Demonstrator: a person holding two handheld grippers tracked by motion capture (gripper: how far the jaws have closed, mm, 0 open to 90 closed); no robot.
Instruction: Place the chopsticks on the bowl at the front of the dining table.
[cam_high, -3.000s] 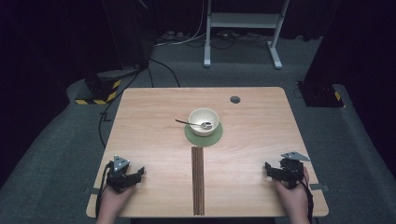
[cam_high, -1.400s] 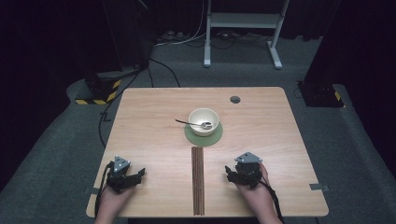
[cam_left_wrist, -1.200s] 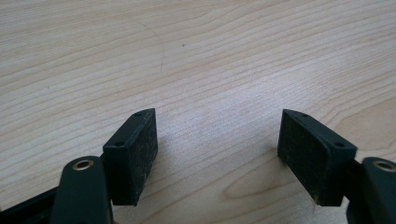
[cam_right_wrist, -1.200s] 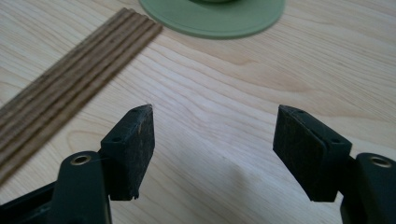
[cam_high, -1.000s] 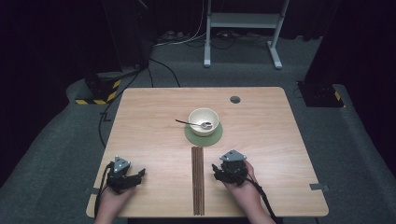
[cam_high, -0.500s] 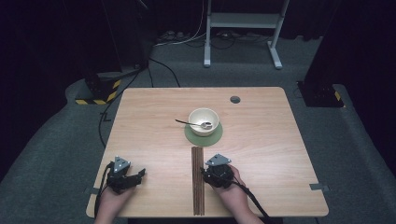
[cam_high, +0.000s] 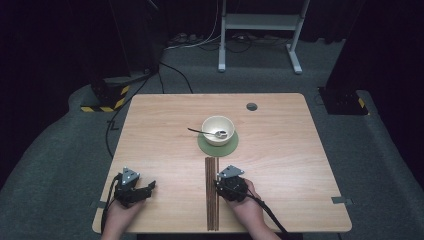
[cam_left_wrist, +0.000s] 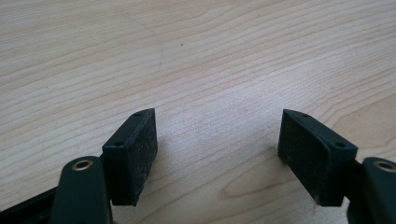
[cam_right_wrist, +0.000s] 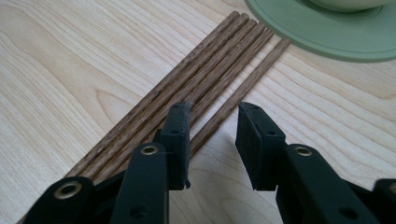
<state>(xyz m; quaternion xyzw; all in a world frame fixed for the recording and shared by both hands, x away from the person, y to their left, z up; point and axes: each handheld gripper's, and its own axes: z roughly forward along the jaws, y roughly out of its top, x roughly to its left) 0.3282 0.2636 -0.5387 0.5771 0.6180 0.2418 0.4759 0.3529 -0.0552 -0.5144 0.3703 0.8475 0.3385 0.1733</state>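
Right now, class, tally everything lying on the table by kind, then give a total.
Chopsticks: 5
Bowl: 1
Spoon: 1
Green mat: 1
Total: 8

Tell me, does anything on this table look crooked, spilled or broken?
Nothing spilled or broken. One oddity: among the brown chopsticks, the outermost stick lies slightly apart from the tight bundle, its tip short of the green mat. The right gripper straddles that stick.
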